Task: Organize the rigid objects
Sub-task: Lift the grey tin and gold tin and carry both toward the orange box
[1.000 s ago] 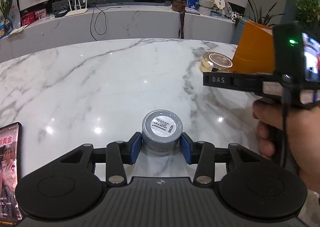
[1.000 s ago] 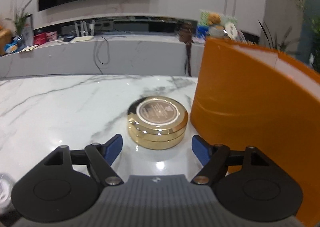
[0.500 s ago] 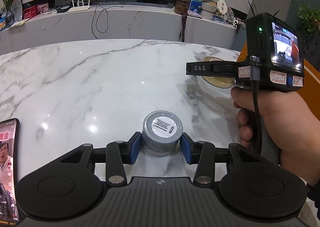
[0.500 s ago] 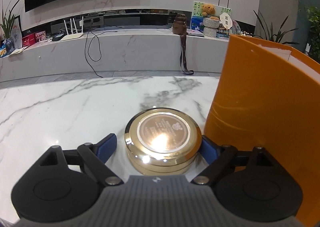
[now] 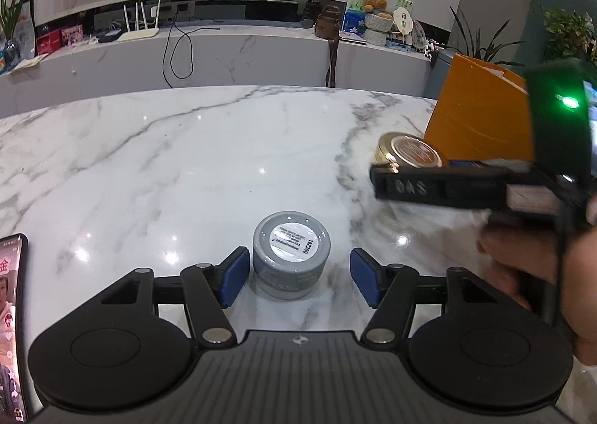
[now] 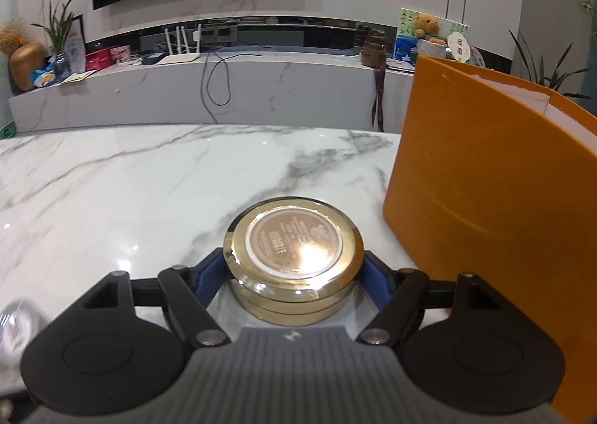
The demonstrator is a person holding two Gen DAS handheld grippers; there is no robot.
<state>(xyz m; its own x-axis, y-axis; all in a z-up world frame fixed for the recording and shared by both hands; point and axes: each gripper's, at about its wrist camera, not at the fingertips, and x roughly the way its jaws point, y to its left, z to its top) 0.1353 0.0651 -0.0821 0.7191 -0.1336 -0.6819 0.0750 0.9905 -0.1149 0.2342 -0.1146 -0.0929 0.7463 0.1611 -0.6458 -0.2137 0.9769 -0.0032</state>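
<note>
A small grey jar [image 5: 291, 254] with a white label on its lid stands on the marble table between the blue pads of my left gripper [image 5: 300, 276], which is open; neither pad touches it. A round gold tin [image 6: 293, 259] with a brown lid label sits between the pads of my right gripper [image 6: 294, 274], which is shut on it. In the left wrist view the gold tin [image 5: 408, 151] shows at the right, partly behind my right gripper's black body [image 5: 459, 185].
A tall orange box [image 6: 496, 218] stands just right of the gold tin, also seen in the left wrist view [image 5: 481, 118]. A phone [image 5: 11, 327] lies at the table's left edge. A marble counter with clutter runs behind the table [image 5: 168, 170].
My left gripper has opened and let go of the grey jar. My right gripper has moved onto the gold tin and closed on it.
</note>
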